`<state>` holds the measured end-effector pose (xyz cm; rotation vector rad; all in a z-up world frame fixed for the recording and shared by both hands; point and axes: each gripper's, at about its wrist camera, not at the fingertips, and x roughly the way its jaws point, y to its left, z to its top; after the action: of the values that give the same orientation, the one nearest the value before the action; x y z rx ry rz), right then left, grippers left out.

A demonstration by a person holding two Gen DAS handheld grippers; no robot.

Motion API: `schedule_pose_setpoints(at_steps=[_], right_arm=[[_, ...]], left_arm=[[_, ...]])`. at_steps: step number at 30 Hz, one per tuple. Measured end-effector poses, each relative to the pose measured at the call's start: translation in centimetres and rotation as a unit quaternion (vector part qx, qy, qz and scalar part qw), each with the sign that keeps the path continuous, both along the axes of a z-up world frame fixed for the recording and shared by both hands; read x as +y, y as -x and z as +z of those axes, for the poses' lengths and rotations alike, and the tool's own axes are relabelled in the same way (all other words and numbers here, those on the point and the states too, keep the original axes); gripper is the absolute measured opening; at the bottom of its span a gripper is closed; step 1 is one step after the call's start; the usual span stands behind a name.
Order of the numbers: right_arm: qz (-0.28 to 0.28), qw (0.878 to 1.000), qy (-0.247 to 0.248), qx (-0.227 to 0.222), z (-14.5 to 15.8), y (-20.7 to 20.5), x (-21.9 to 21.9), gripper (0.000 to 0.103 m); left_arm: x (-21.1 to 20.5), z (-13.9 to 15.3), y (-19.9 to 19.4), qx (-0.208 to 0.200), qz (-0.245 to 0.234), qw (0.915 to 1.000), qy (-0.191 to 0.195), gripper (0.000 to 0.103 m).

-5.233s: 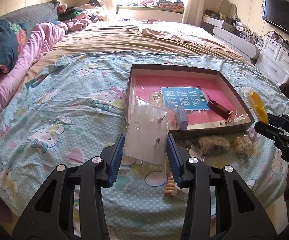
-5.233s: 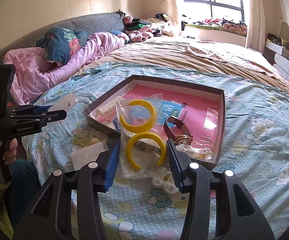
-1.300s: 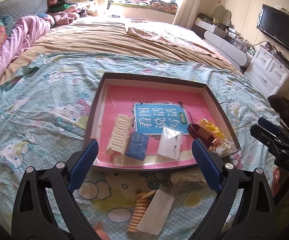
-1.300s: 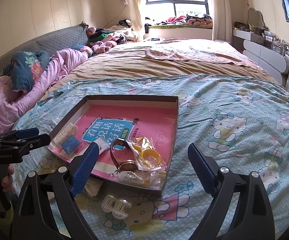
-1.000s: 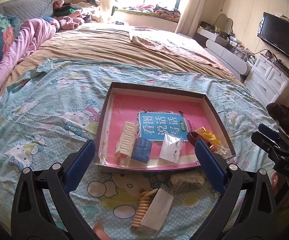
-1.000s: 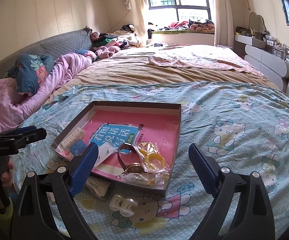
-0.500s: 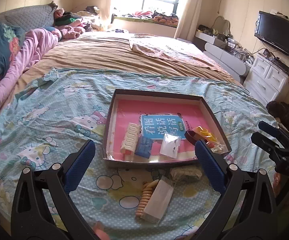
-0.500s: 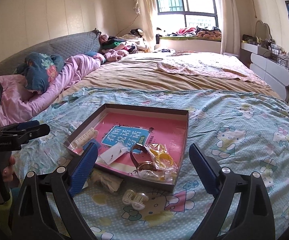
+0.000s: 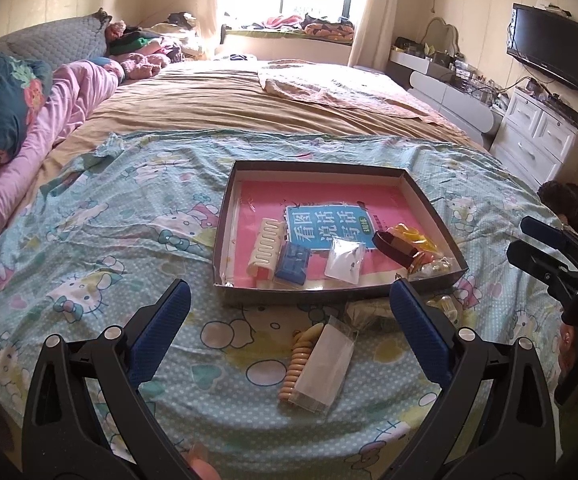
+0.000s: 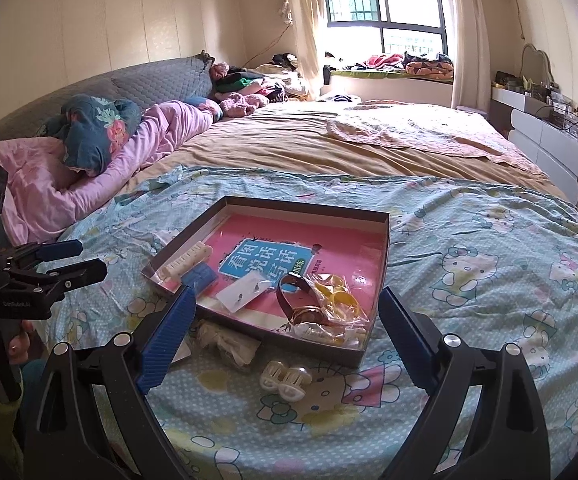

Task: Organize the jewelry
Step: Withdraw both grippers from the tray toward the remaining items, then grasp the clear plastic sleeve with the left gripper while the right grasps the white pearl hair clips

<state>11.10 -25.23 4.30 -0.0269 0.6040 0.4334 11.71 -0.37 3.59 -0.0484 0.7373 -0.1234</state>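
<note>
Both bags now lie in the tray (image 9: pixel 225 216); left hand-held gripper (image 9: pixel 289 312) and right hand-held gripper (image 10: pixel 285 312), released and empty, have withdrawn. Coiled band (image 9: pixel 299 364) near the bed's front edge remains unsorted.

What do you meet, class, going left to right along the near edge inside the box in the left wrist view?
Cream comb clip → blue clip → small clear bag with earrings → brown bangle → bag of yellow bangles, all inside the box.
</note>
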Motion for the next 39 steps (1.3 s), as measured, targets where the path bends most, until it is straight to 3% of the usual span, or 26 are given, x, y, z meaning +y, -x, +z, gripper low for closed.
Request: schedule_pose_setpoints(at_steps=[28,33,39], right_arm=[[0.014,0.999,0.017,0.043,-2.9,0.8,0.3,0.092],[0.012,0.998,0.017,0.052,-3.6,0.8,0.1,0.092],[0.010,0.998,0.013,0.062,-4.2,0.6,-0.2,0.092]], left_arm=[[-1.6,-3.4,2.5,0.036,-0.029,0.9980,-0.042,0.092],[-2.4,-4.4,2.9,0.049,-0.050,0.9962,-0.052,0.075],[-3.0,-5.5,2.8,0.064,-0.070,0.9945,-0.042,0.047]])
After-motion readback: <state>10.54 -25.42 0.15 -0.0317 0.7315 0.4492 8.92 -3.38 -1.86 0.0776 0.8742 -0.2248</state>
